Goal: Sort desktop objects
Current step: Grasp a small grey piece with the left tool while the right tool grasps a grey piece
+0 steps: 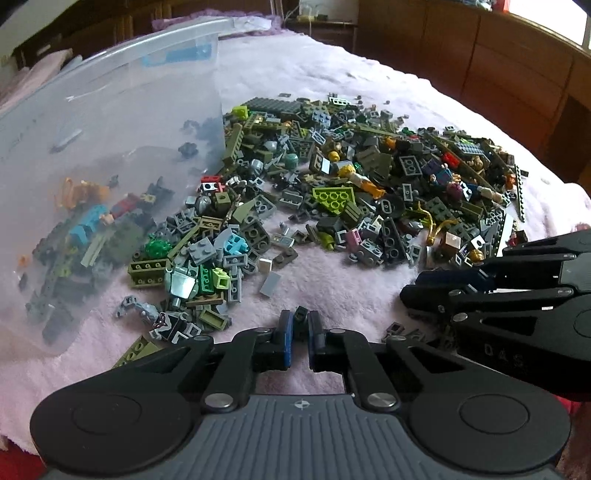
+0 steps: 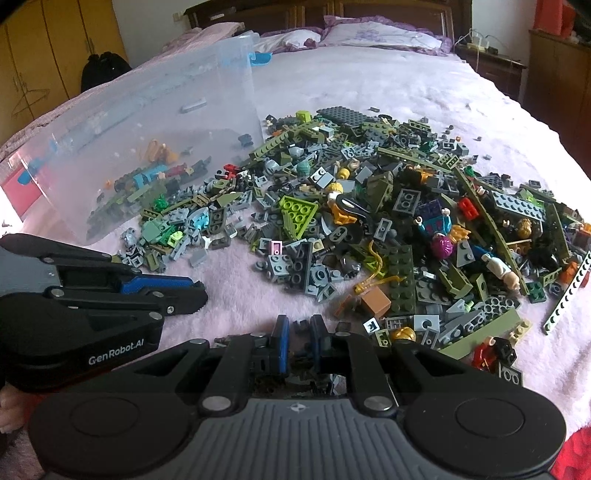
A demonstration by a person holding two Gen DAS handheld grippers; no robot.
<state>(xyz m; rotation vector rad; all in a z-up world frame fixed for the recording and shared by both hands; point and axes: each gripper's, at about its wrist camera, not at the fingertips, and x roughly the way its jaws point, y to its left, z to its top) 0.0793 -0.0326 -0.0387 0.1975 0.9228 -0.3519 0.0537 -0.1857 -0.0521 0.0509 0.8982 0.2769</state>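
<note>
Right now, both grippers low over the pink blanket (image 1: 332, 288), at its near edge, side by side. Left gripper (image 1: 301, 325) with its blue pads nearly together, pinching a small dark piece (image 1: 301, 315) between the tips. Seen from the right wrist view, reaching in from the left (image 2: 192, 291) with fingers pressed close. Right gripper (image 2: 298, 326) likewise narrowed, with a small dark bit (image 2: 301, 325) sitting in the gap; probably gripped, though hard to make out in the shadow. From the left wrist view, coming in from the right edge (image 1: 410, 291), fingers close together, tips down near the blanket.

Ahead, a broad brick pile (image 1: 351, 192) spread across the middle of the blanket: mostly olive, grey and dark pieces. Lime wedge plate (image 1: 334, 197) near the pile's centre, large dark studded plate (image 1: 275, 105) at the far edge, tan cube (image 2: 375, 301) at the near edge close to the right gripper, long green beam (image 2: 567, 291) out at the right side.

Off to the left, a clear plastic bin (image 1: 110, 122), tipped on its side with its mouth toward the pile. Inside, a loose scatter of pieces (image 1: 92, 229) showing through the hazy wall: blue, orange, red, olive. Pillows (image 2: 376, 33) far back at the head of the bed.
</note>
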